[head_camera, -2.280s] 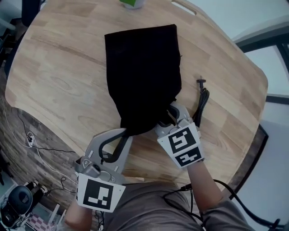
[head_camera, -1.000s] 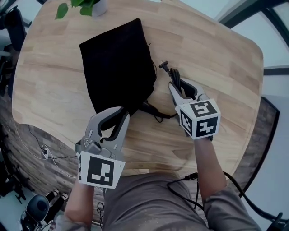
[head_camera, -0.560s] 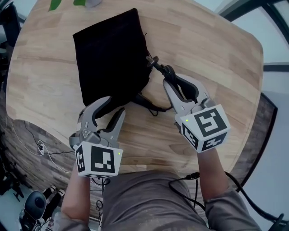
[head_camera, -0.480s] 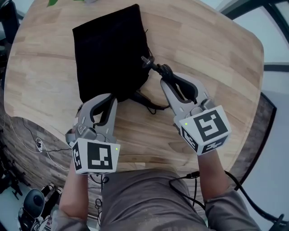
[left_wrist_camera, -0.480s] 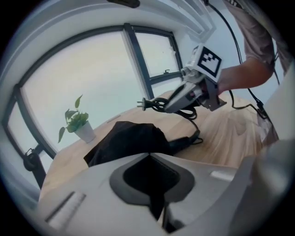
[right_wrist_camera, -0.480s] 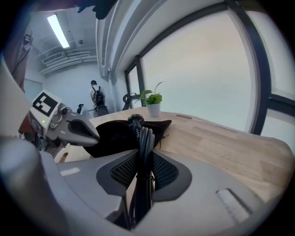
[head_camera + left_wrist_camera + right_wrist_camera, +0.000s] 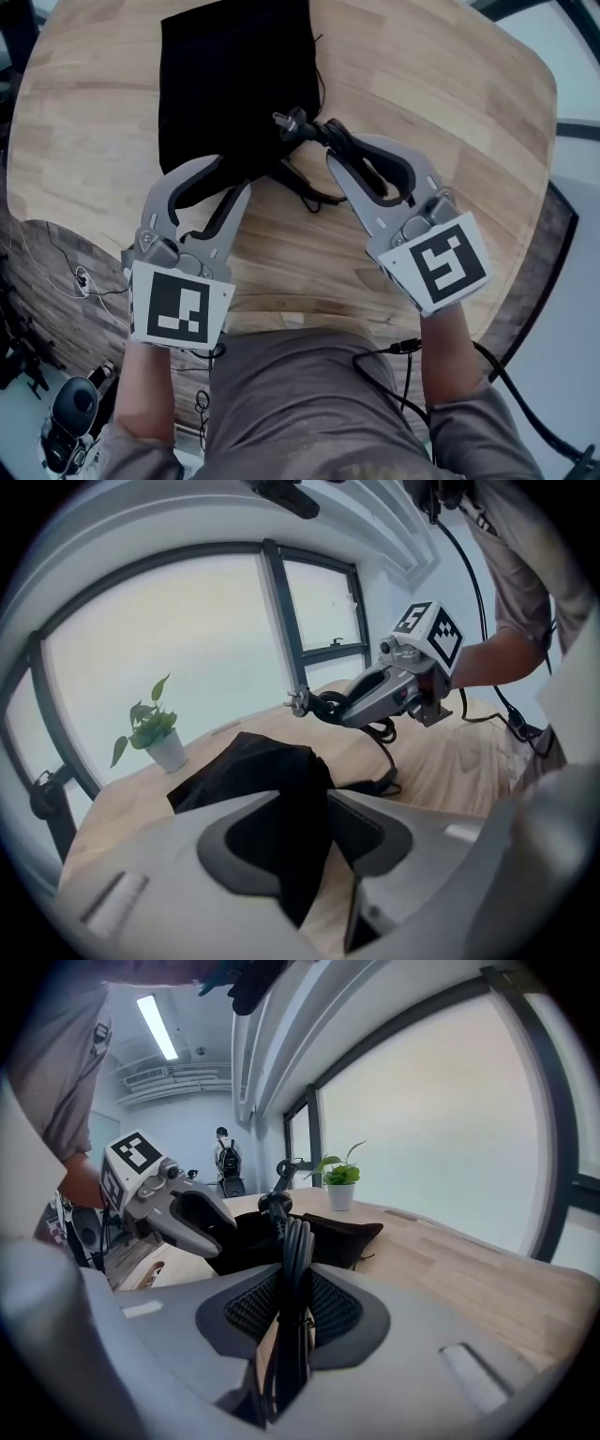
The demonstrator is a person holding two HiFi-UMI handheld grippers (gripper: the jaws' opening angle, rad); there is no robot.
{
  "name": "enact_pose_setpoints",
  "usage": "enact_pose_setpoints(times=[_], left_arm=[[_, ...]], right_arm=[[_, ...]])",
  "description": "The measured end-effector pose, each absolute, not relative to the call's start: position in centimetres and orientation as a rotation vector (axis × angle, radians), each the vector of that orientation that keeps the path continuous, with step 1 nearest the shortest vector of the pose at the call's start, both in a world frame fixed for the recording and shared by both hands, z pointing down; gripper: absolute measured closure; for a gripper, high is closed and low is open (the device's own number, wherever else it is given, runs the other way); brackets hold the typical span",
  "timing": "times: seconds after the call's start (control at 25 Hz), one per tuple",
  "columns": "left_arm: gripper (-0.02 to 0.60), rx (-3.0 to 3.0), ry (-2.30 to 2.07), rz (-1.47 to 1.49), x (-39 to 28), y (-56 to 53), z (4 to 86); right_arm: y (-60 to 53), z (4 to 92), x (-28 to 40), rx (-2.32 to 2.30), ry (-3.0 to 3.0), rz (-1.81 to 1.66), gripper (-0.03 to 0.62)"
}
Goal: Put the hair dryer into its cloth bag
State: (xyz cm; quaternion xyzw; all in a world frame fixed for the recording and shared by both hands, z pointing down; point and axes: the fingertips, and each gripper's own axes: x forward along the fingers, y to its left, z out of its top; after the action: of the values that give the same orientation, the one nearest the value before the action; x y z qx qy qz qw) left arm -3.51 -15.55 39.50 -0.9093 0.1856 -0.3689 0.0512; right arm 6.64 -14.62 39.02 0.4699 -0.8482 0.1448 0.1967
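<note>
The black cloth bag (image 7: 234,75) lies on the round wooden table (image 7: 450,112). My left gripper (image 7: 217,180) is shut on the bag's near edge, and black cloth (image 7: 300,846) fills the gap between its jaws. My right gripper (image 7: 349,155) has just been closing and is shut on the folded black power cord (image 7: 292,1269), held above the table. The plug (image 7: 286,122) sticks out past its fingertips, over the bag's near right corner. More cord (image 7: 305,195) trails from the bag's mouth. The hair dryer's body is hidden.
A small potted plant (image 7: 155,733) stands at the table's far side beyond the bag. The table's near edge (image 7: 309,314) runs just in front of the person's lap. Large windows (image 7: 450,1119) stand behind the table. A person (image 7: 225,1162) stands far off in the room.
My right gripper has risen and swung left with the cord bundle, bringing the plug from the table right of the bag to over the bag's near corner. The left gripper has stayed on the bag's edge.
</note>
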Motion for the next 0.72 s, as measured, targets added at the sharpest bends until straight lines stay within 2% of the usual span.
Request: enact_pose_setpoints(times=[0.08, 0.28, 0.72], left_arm=[[0.396, -2.767, 0.573, -1.146, -4.1, -15.1, 40.2], [0.370, -2.757, 0.618, -1.163, -4.9, -14.9, 40.6], [0.364, -2.557, 0.727, -1.224, -5.7, -15.8, 41.2]], right_arm=[[-14.3, 39.3, 6.8, 1.303, -2.363, 0.399, 0.488], [-14.7, 39.6, 7.7, 1.329, -2.339, 0.408, 0.488], [-14.4, 39.0, 6.8, 1.274, -2.327, 0.346, 0.491]])
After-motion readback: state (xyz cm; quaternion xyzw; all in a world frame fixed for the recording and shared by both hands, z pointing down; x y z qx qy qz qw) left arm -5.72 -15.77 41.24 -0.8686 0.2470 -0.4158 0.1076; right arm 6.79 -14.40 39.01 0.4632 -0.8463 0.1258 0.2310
